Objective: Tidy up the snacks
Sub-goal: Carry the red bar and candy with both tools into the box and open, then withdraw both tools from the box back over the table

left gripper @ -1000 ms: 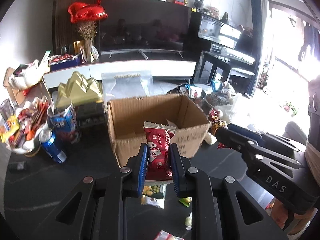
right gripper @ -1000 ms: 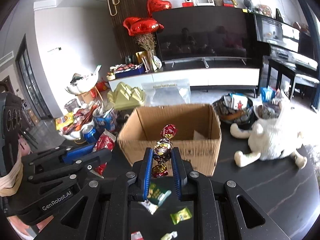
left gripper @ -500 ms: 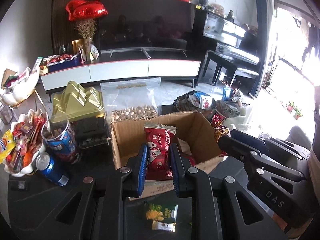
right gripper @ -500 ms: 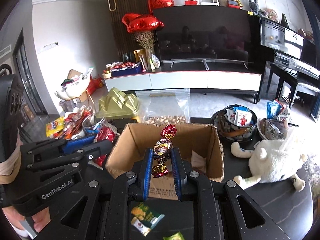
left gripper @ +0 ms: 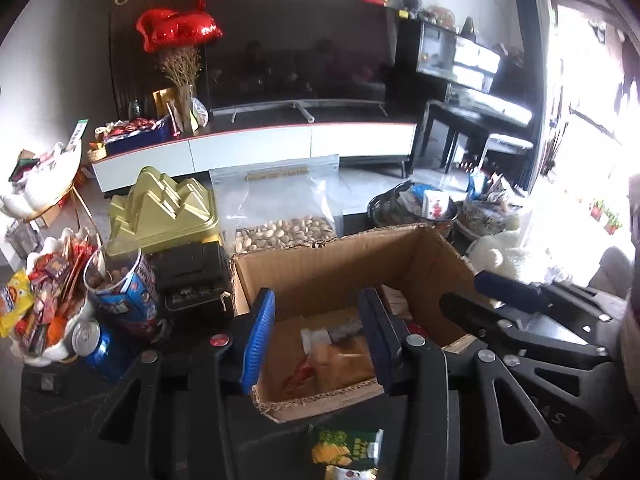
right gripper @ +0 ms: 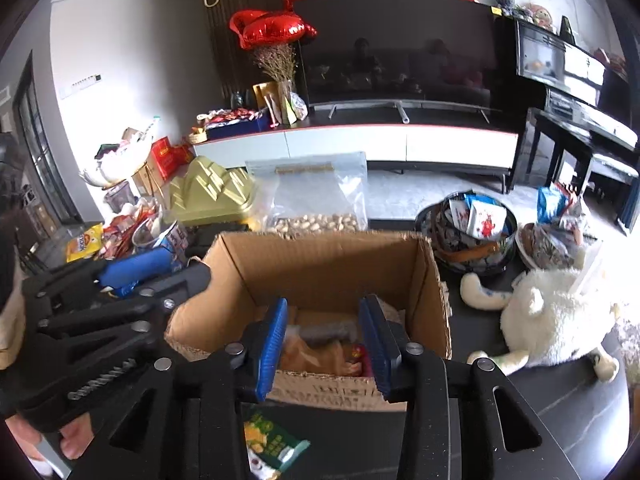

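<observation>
Corrugated cardboard box [left gripper: 336, 276], centre frame: we find both the left gripper [left gripper: 318, 340] and the right gripper [right gripper: 324, 344] spread apart, empty, over crinkled wrappers [left gripper: 340, 360].

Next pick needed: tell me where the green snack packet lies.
The green snack packet lies on the dark table just in front of the cardboard box, low centre in both wrist views.

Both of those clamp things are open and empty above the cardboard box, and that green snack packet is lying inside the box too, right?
Not quite. The green snack packet lies on the dark table in front of the cardboard box, outside it, as both wrist views show. The rest holds: the left gripper and right gripper are open and empty above the box.
</observation>
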`<control>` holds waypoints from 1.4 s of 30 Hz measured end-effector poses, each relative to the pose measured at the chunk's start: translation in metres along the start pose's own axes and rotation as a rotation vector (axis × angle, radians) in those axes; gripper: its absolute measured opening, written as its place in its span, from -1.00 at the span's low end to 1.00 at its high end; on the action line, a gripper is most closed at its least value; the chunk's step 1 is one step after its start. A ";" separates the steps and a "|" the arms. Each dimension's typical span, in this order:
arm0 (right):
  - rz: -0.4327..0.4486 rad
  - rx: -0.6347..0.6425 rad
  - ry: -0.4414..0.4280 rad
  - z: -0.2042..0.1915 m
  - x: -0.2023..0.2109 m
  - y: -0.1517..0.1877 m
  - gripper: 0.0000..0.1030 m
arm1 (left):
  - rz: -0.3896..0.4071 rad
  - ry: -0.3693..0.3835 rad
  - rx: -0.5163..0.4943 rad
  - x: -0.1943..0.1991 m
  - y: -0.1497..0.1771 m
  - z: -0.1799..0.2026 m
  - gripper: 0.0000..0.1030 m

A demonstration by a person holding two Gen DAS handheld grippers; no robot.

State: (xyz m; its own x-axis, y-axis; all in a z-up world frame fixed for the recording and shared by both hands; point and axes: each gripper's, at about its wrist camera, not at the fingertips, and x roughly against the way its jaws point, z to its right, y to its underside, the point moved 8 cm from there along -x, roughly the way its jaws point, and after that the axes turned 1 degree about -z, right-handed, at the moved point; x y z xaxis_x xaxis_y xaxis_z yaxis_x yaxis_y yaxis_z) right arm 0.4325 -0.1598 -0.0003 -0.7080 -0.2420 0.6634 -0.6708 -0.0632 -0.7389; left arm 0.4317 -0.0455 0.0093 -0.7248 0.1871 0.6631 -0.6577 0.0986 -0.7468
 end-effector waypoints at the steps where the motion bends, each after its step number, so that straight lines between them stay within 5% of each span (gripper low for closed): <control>1: 0.005 0.000 -0.005 -0.001 0.005 0.004 -0.23 | 0.008 -0.002 0.003 0.007 0.002 0.000 -0.12; 19: 0.084 0.027 -0.033 -0.028 0.099 0.081 -0.15 | 0.059 -0.013 -0.006 0.102 0.091 0.025 0.04; 42: -0.062 0.013 -0.078 -0.021 0.088 0.201 -0.15 | -0.091 0.011 0.010 0.092 0.214 0.053 0.07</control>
State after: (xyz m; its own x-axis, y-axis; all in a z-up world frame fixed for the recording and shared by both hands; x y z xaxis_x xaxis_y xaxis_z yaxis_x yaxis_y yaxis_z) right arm 0.2302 -0.1732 -0.0880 -0.6459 -0.3119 0.6968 -0.7093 -0.0924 -0.6988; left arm 0.2136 -0.0594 -0.0871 -0.6597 0.1888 0.7275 -0.7227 0.1061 -0.6829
